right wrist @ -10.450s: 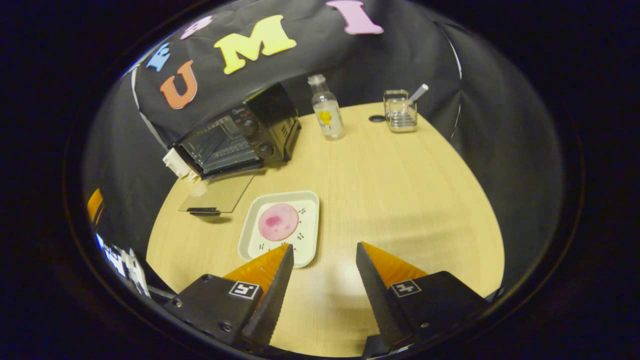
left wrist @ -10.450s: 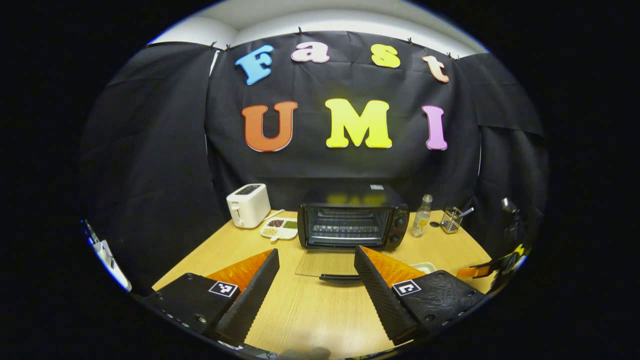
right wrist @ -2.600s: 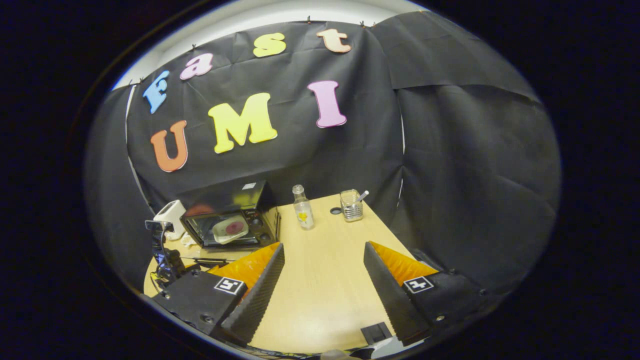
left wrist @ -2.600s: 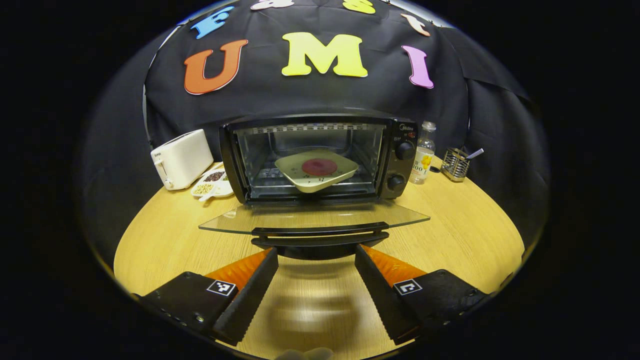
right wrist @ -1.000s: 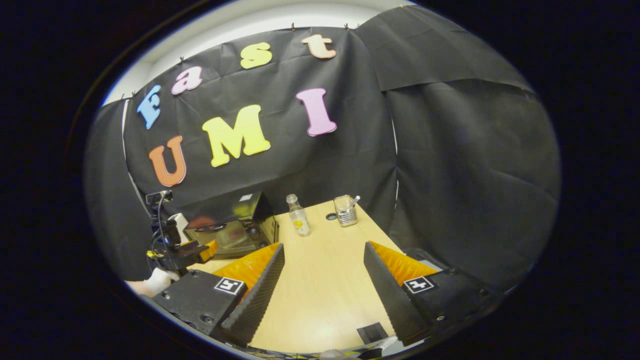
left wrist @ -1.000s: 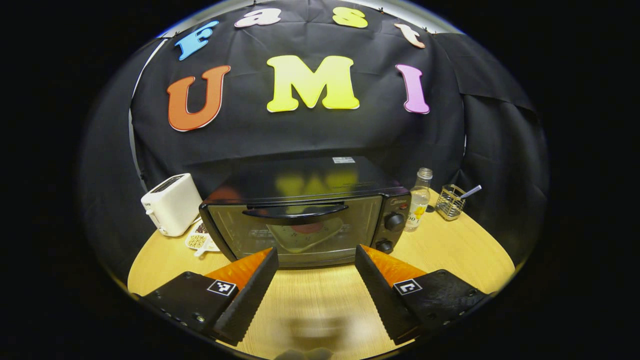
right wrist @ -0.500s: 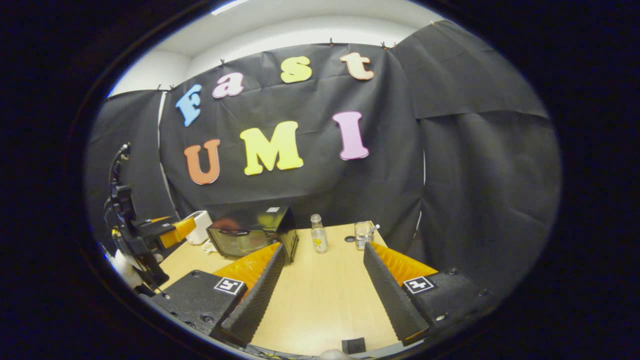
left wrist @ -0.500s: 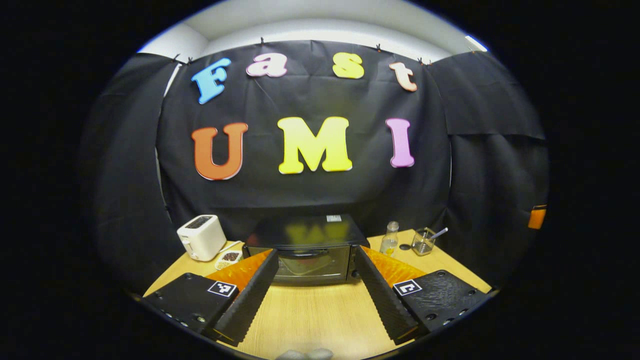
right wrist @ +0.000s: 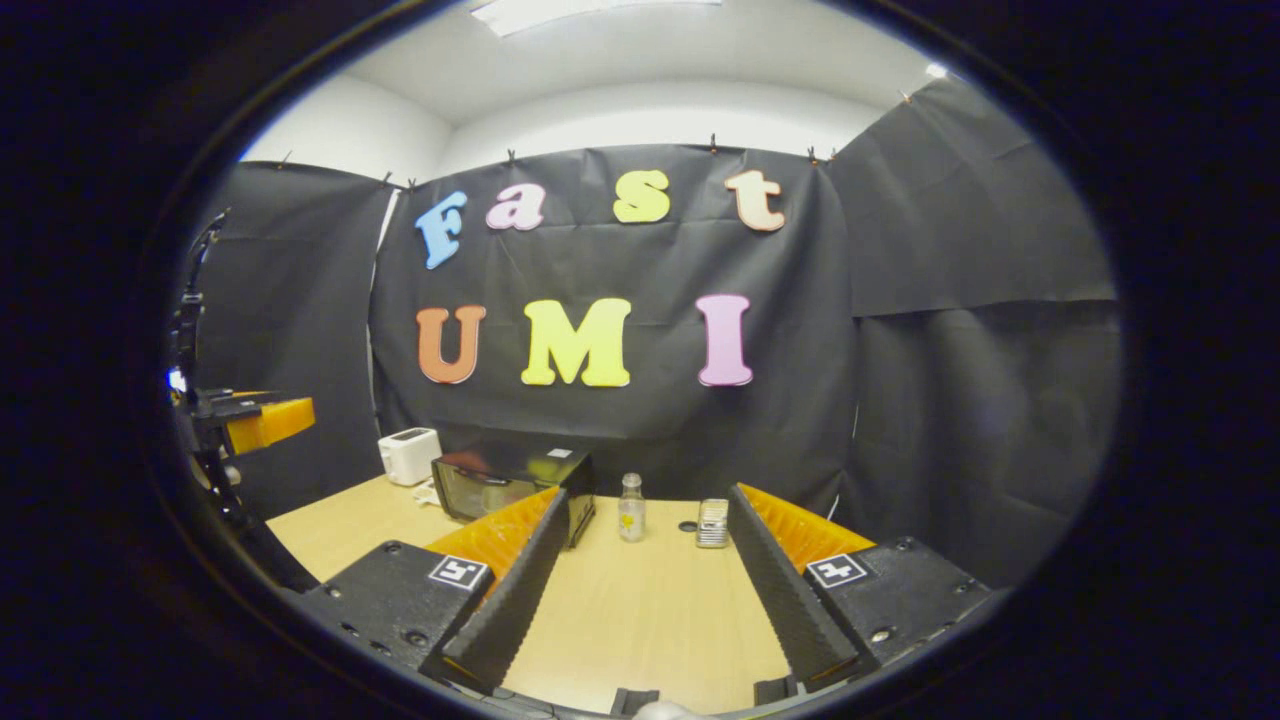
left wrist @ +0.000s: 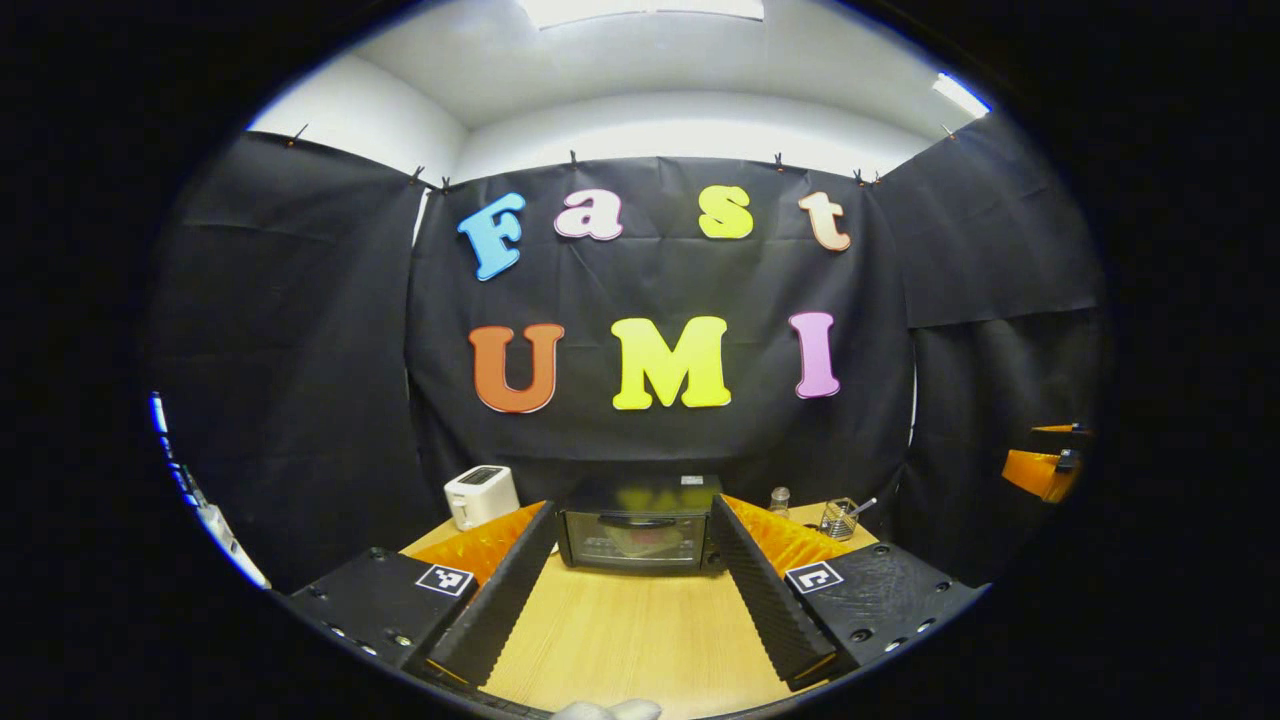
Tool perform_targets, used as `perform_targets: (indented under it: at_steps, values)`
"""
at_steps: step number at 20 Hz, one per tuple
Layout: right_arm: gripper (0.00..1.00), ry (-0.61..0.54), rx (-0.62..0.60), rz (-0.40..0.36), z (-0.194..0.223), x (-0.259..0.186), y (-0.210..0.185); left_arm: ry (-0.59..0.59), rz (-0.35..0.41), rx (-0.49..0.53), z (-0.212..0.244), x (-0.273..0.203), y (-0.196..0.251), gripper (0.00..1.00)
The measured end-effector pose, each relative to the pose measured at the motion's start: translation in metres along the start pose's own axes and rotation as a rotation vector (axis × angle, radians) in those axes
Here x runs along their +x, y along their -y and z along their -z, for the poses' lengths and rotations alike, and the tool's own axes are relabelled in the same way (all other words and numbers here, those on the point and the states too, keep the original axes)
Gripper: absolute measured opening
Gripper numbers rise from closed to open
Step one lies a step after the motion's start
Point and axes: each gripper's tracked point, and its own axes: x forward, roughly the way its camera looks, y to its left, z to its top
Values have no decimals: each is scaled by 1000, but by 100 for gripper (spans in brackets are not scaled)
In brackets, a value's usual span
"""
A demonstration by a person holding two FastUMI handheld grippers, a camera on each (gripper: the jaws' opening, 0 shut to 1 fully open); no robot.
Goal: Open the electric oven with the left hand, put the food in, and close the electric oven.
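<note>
The black electric oven stands at the far side of the wooden table with its glass door shut. Behind the glass the plate of food shows faintly. My left gripper is open and empty, held well back from the oven and facing it. The right gripper view has the oven at left of centre. My right gripper is open and empty, over the near part of the table. The left gripper's orange finger shows at the left edge of that view.
A white toaster stands left of the oven. A clear bottle and a small wire holder stand to its right. Black cloth walls close the booth on three sides.
Both grippers have drawn back and up from the table, so the oven looks smaller and farther. The oven door, open 2.6 s ago, is shut with the plate inside.
</note>
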Motion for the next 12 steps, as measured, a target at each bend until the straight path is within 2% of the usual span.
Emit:
perform_targets:
  at_steps: [3, 5, 6, 7, 8, 9, 11, 12]
  values:
    - [100, -3, 11, -10, 3, -3, -4, -22, -11, 3, 4, -15, -4, 98]
    - [96, -17, 20, 7, 6, -4, -3, -30, -2, 1, 2, -14, -4, 98]
    - [100, -14, 28, 30, 3, -3, -2, -7, 6, -2, -5, -10, -3, 98]
    - [96, -36, 36, 57, 3, -5, 0, -1, 11, 1, -10, -6, -2, 98]
    - [96, -31, 46, 58, 4, -8, -4, -4, 19, 2, -10, -4, -1, 97]
    - [100, -10, 52, 57, -1, -8, -8, 5, 38, 9, -13, -2, 3, 98]
    - [100, -20, 34, 83, -4, -6, -8, 8, 46, 13, -16, 4, 2, 98]
    - [96, -8, 34, 91, -6, -7, -6, 8, 61, 6, -17, 5, 6, 98]
